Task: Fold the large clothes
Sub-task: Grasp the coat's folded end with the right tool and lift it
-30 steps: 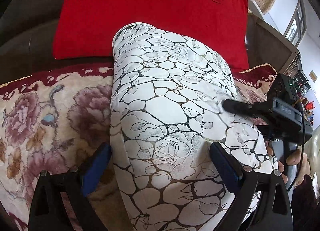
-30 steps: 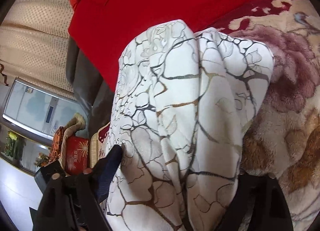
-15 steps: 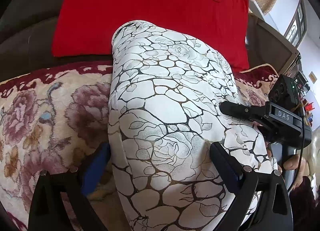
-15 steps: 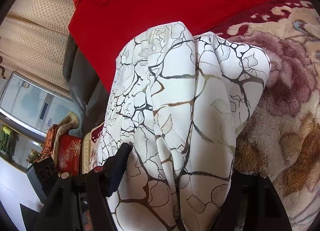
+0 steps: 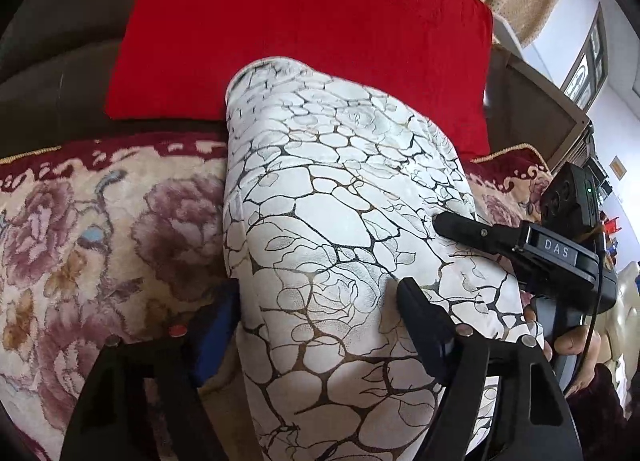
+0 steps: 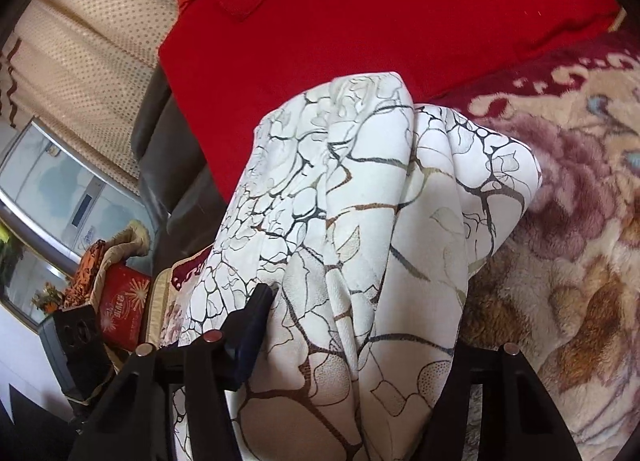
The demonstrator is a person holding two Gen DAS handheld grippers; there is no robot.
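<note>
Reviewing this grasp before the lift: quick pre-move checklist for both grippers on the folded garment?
1. Garment folded into a compact bundle on the floral blanket: ok.
2. Left gripper straddles the bundle's near end, jaws just been closing, cloth between them: ok.
3. Left pads pressing the cloth: the one finger dents it; the other cannot tell.
4. Right gripper jaws just been closing, cloth between them; one finger is hidden by fabric: cannot tell.
5. Loose layers along the right-hand edge: not ok, several folds gape.
6. Red cushion touches the bundle's far end: cannot tell.
</note>
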